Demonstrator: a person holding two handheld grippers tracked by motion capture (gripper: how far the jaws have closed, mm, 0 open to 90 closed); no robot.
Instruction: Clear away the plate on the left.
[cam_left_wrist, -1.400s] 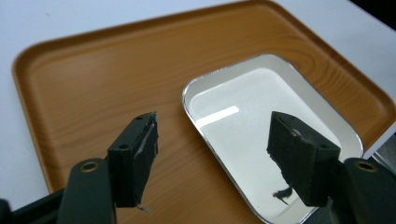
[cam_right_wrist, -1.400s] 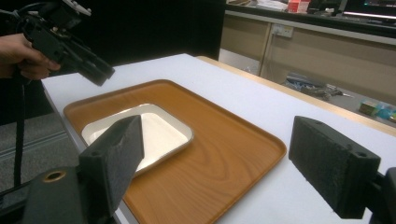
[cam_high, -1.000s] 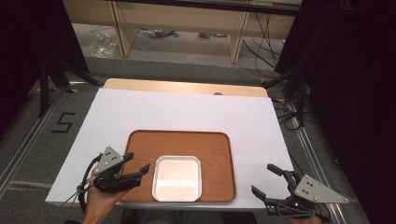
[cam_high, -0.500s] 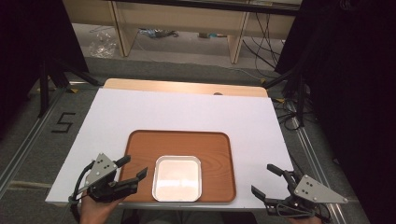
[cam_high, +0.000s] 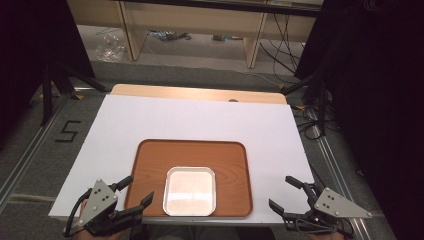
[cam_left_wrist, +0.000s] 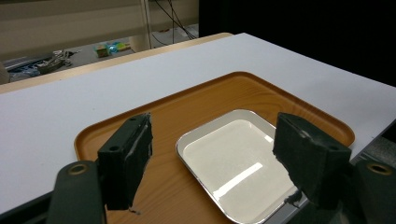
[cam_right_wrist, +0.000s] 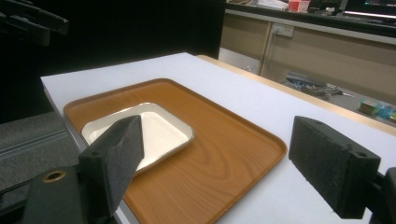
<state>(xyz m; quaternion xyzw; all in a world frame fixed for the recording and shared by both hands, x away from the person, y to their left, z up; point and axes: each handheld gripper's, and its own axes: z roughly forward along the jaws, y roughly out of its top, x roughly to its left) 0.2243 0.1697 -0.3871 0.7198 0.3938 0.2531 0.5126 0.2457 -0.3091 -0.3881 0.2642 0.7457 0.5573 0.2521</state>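
Jaws of my left tool (cam_high: 134, 193) stand spread wide with nothing between them, at the near left corner of the worktop (cam_high: 150, 125), where the tool hangs just off the front edge with its tips reaching toward the tray (cam_high: 235, 160). In the left gripper view the two black pads (cam_left_wrist: 128, 156) frame the near part of the tray, the left pad over the wood and the right pad (cam_left_wrist: 306, 156) over the near corner of the dish (cam_left_wrist: 233, 163); neither pad touches anything that I can see. My right tool (cam_high: 295, 196) is likewise agape and empty, held off the near right corner of the worktop, beside the tray's right edge and apart from it. In the right gripper view its pads (cam_right_wrist: 116, 154) stand far apart, with the tray (cam_right_wrist: 224, 158) and the dish (cam_right_wrist: 140, 128) lying between and beyond them. A grey three-cornered plate sits on top of each tool, and my hands hold them from below at the bottom of the high view. The dish (cam_high: 190, 191) is a shallow square metal one with rounded corners, empty, resting flat on the tray, in its near half and a little left of centre, close to the front rim. The brown wooden tray lies flat on the white worktop, toward the near edge and roughly centred between my two tools. Beyond the worktop's far edge a strip of pale wood shows, then grey floor with cables and shelving legs.
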